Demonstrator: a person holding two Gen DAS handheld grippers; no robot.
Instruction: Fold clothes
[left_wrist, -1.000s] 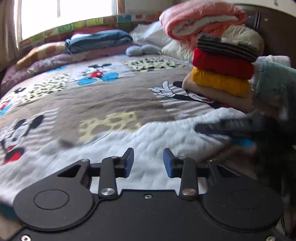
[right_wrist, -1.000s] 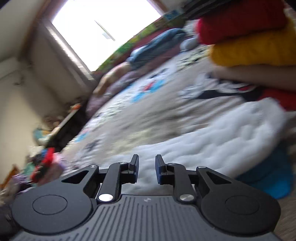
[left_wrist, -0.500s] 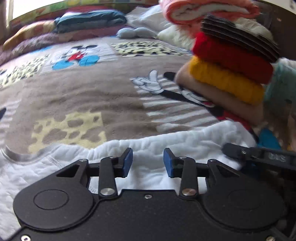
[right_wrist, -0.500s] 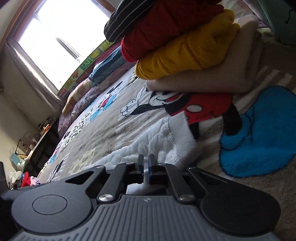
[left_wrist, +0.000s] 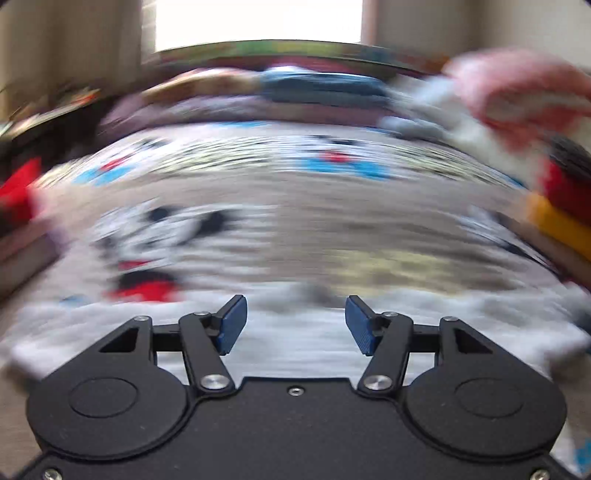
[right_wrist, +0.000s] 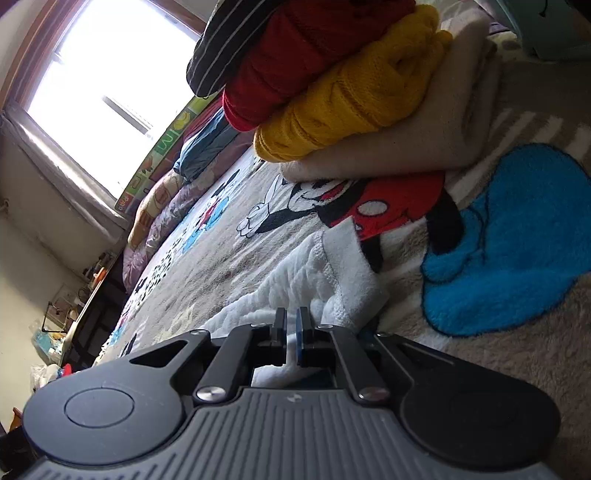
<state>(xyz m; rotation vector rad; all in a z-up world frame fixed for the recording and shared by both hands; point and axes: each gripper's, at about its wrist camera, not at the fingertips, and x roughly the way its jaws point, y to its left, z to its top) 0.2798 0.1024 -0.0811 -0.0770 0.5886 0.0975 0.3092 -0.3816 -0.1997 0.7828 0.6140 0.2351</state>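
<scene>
Right gripper (right_wrist: 291, 325) pinched on the white quilted garment (right_wrist: 295, 284); left gripper (left_wrist: 295, 325) spread wide above it.

The garment lies flat on the cartoon-print blanket (right_wrist: 517, 332) of the bed, its hemmed corner bunched just beside the right fingertips, whose jaws are nearly together with white cloth apparently between them. Near that corner stands a stack of folded clothes (right_wrist: 351, 96): beige, yellow, red, striped. The left view is badly blurred, yet its blue pads (left_wrist: 231, 328) stand clearly apart over white fabric.
</scene>
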